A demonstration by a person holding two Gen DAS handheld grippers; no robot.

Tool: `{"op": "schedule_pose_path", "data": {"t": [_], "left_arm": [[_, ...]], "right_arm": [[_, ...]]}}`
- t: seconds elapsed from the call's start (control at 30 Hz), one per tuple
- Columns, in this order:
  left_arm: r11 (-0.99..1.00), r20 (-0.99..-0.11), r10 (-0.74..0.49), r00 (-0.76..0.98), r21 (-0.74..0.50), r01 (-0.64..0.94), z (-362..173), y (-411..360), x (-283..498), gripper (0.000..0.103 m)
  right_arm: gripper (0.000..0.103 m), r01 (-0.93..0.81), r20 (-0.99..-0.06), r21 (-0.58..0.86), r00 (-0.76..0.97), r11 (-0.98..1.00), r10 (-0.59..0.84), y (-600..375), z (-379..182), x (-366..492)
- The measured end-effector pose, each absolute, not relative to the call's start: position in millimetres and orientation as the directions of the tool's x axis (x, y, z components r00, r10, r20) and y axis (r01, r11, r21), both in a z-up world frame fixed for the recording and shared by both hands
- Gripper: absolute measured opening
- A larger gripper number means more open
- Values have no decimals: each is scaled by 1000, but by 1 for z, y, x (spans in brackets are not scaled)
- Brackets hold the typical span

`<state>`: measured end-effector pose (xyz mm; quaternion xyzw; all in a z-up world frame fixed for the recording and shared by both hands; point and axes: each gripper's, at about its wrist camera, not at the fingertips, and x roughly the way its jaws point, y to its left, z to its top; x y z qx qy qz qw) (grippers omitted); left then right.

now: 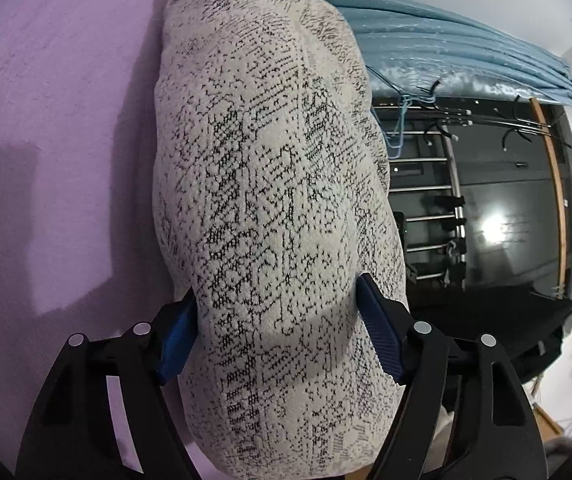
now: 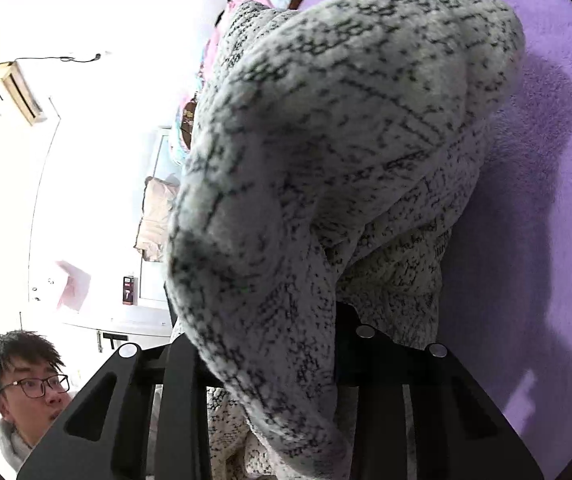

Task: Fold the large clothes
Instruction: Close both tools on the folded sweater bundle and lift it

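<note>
Between my left gripper's (image 1: 276, 320) two blue pads (image 1: 380, 334), a thick fold of the speckled knit sweater (image 1: 270, 184) sits pinched, both pads pressing its sides. Left of that bundle, the purple bedspread (image 1: 54, 120) lies bare and flat, with open room up to the sweater's edge; on the right the bed ends, and beyond hang a blue curtain (image 1: 466, 44) and a metal rack (image 1: 426, 200). My right gripper (image 2: 270, 364) has a bunched roll of the same sweater (image 2: 326, 140) draped over its black fingers (image 2: 182, 384), hiding the tips, so I cannot tell their grip. Right of it, more bare purple bedspread (image 2: 546, 200). One white, black-flecked garment; two grippers; one person's head (image 2: 26, 376) low on the left.
</note>
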<state>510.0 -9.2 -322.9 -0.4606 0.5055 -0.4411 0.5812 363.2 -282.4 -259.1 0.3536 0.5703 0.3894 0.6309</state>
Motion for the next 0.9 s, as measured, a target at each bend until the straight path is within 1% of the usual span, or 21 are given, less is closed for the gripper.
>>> {"op": "schedule_pose_path", "data": {"t": [0.3, 0.6, 0.7, 0.9], "left_arm": [[170, -159, -983, 93, -977, 128, -279, 0, 482, 70], [128, -97, -983, 158, -972, 198, -225, 38, 454, 69], [161, -130, -978, 160, -966, 200, -216, 50, 443, 69], [192, -162, -973, 164, -963, 190, -214, 67, 424, 69]], "right_arm": [[30, -153, -423, 892, 53, 426, 904, -257, -225, 339], [30, -208, -400, 894, 25, 396, 916, -214, -197, 313], [30, -196, -383, 904, 24, 380, 924, -206, -196, 306], [30, -187, -343, 921, 29, 342, 939, -187, -208, 301]]}}
